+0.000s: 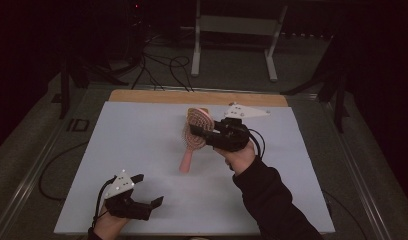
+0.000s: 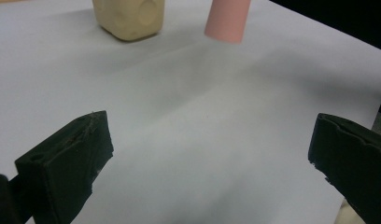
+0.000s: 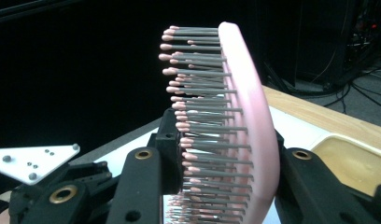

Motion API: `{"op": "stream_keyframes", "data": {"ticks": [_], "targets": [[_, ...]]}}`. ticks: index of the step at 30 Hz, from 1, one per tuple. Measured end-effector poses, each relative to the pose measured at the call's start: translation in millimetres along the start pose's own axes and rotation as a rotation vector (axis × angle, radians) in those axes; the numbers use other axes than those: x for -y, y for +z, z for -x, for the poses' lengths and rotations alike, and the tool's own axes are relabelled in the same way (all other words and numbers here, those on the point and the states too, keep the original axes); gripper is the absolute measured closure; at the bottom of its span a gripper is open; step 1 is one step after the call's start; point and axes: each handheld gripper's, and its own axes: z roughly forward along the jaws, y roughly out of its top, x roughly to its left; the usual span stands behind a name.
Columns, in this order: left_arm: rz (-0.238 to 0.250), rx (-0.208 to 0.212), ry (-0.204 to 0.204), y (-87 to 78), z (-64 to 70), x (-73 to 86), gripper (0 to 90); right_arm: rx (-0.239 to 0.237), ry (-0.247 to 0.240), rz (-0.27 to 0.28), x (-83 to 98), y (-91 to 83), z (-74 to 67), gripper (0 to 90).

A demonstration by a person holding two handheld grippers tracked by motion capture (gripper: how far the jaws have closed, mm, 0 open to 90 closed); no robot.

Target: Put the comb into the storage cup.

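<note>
right gripper [image 1: 199, 134] jaws pinching pink hairbrush [image 1: 194, 131] by its head, brush lifted over white sheet [image 1: 137, 145] mid-table, left gripper [image 1: 144, 192] jaws spread, nothing between, low near front-left edge

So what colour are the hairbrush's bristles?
Grey bristles with pink tips, on a pink hairbrush; clearest in the right gripper view.

Left gripper [image 2: 209, 163] over white sheet [image 2: 188, 116]
Jaws wide apart, nothing between; ahead lie a pink handle end [image 2: 227, 19] and cream block [image 2: 129, 17].
</note>
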Motion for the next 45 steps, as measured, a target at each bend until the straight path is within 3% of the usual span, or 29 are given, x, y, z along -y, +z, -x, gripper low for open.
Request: {"op": "stream_keyframes", "data": {"ticks": [5,14,33,45], "targets": [[0.008,-0.014,-0.002,-2.5,0.9,3.9,0.2,0.005,-0.004,0.006,-4.1,-1.0,2.8,64.0],[0.014,-0.026,0.049,-2.4,2.9,9.7,0.2,0.015,-0.014,0.023,-16.3,0.1,9.2,64.0],[0.035,-0.024,0.024,-4.3,-0.7,10.3,0.2,0.054,-0.028,0.069,-47.6,11.6,28.1,64.0],[0.041,-0.027,0.022,-6.6,-0.4,11.0,0.2,0.122,-0.046,0.102,-73.0,16.6,45.4,64.0]]}}
